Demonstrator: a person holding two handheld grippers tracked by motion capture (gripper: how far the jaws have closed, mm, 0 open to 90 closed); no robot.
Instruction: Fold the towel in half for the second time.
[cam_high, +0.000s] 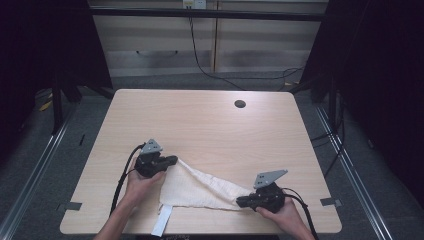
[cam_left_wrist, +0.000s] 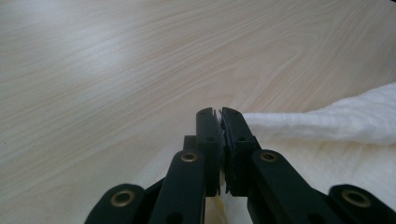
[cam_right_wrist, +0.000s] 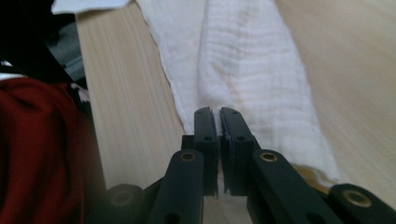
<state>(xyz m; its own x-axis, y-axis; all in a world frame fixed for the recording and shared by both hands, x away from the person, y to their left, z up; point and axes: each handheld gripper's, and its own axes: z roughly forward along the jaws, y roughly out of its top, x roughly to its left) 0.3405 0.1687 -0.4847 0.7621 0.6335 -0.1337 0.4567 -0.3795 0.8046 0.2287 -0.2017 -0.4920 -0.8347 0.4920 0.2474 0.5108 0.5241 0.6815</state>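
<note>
Cloth: white cloth (cam_high: 200, 189), spread on desk (cam_high: 200, 120).
Left claw (cam_high: 172, 160): clamped on cloth corner.
Right claw (cam_high: 241, 202): clamped on opposite corner.

Lab-type recording room: bare wood desk (cam_high: 210, 120) w/ cable hole (cam_high: 240, 104), dark curtains (cam_high: 385, 75) at sides, cables (cam_high: 210, 70) across grey floor.

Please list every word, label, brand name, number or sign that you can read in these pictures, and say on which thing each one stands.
There is no readable text.
The white cloth, the wooden table, the left gripper and the right gripper bear no lettering.
The white strip hanging from the cloth's near edge could be a label, but any print on it is too small to read.
</note>
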